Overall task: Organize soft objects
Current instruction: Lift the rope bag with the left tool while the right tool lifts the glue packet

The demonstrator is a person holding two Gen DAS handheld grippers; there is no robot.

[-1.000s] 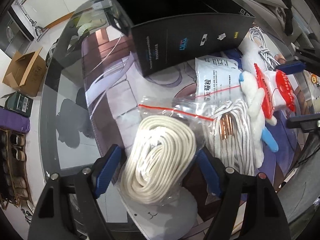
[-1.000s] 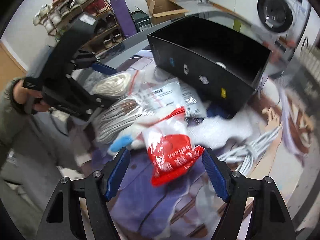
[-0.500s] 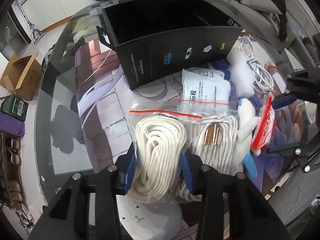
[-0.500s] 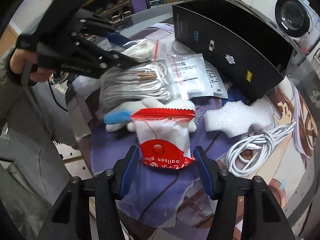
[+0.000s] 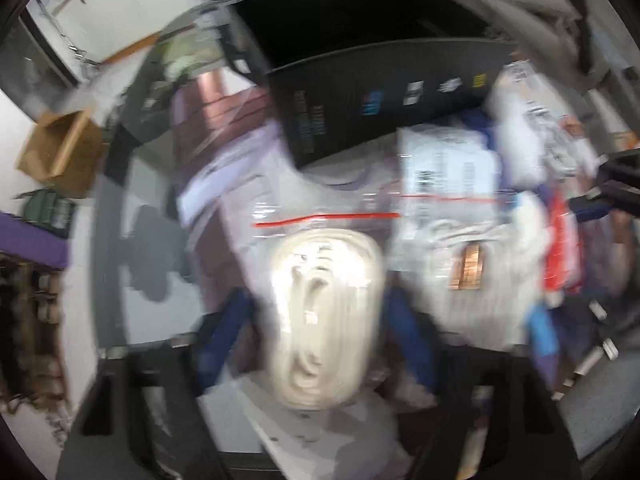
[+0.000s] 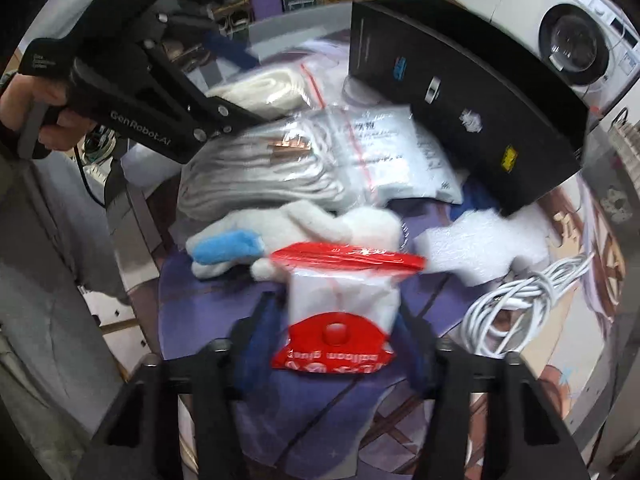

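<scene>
In the left wrist view, heavily blurred, the left gripper [image 5: 320, 320] is being pointed steeply down at a clear zip bag of cream rope [image 5: 326, 312], which is lying between its blue fingers [image 5: 224, 332]. The jaws are opening slightly from a narrow setting; whether the pads are pressing on the bag cannot be told through the blur. A second bag of white cord [image 5: 460, 264] is lying just beside it on the right, and the black box [image 5: 384, 92] is standing open beyond both.

In the right wrist view, the right gripper [image 6: 330, 344] is being closed around a red-and-white balloon glue packet [image 6: 340, 320]; the packet is being flanked closely by both blue fingers [image 6: 256, 340], apparently touched on each side. A white and blue plush toy [image 6: 288, 236] is lying just behind the packet on the printed mat [image 6: 320, 420], with a white cable [image 6: 520, 308] coiled to the right. The left gripper is being held by a hand [image 6: 44, 108] at upper left.
</scene>
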